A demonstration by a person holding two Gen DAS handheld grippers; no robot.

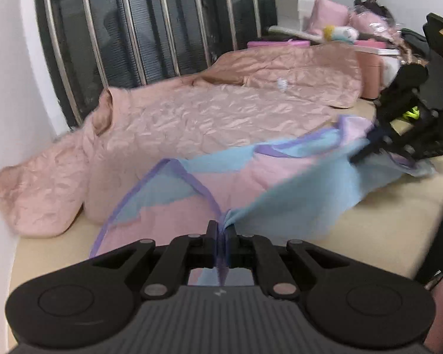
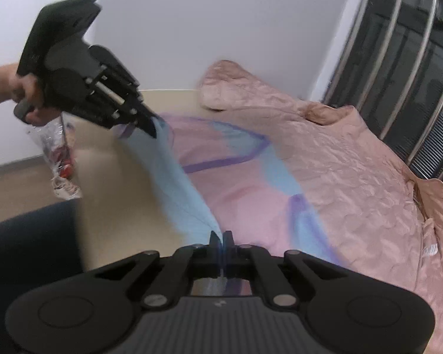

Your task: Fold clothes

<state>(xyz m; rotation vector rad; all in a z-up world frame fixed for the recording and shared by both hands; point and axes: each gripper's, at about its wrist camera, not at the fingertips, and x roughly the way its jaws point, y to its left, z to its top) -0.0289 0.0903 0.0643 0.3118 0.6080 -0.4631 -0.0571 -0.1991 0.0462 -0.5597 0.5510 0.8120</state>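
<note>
At six o'clock in the left wrist view the left claw (image 1: pixel 221 231) is pinching a purple-trimmed edge of the pastel garment (image 1: pixel 236 183), its fingers pressed together on the cloth; in the right wrist view, again at six o'clock, the right claw (image 2: pixel 221 240) is pinching the blue edge of the same garment, fingers likewise closed on fabric. Between the two grips the blue cloth is stretching taut and lifting off the cream worktop (image 1: pixel 384 221), while the pink middle is sagging and trailing onto the pink quilted coat (image 1: pixel 192 118) lying spread beyond it at twelve o'clock. Farther off, at one o'clock in the left view, a heap of pink bags and boxes (image 1: pixel 339 20) is sitting at the far end; metal bars (image 1: pixel 133 29) are running behind at eleven.

Judging by this, the folding is only beginning: the pastel garment is being held up by two points, no crease made yet; the coat is lying flat and unfolded, so nearly everything is left.
</note>
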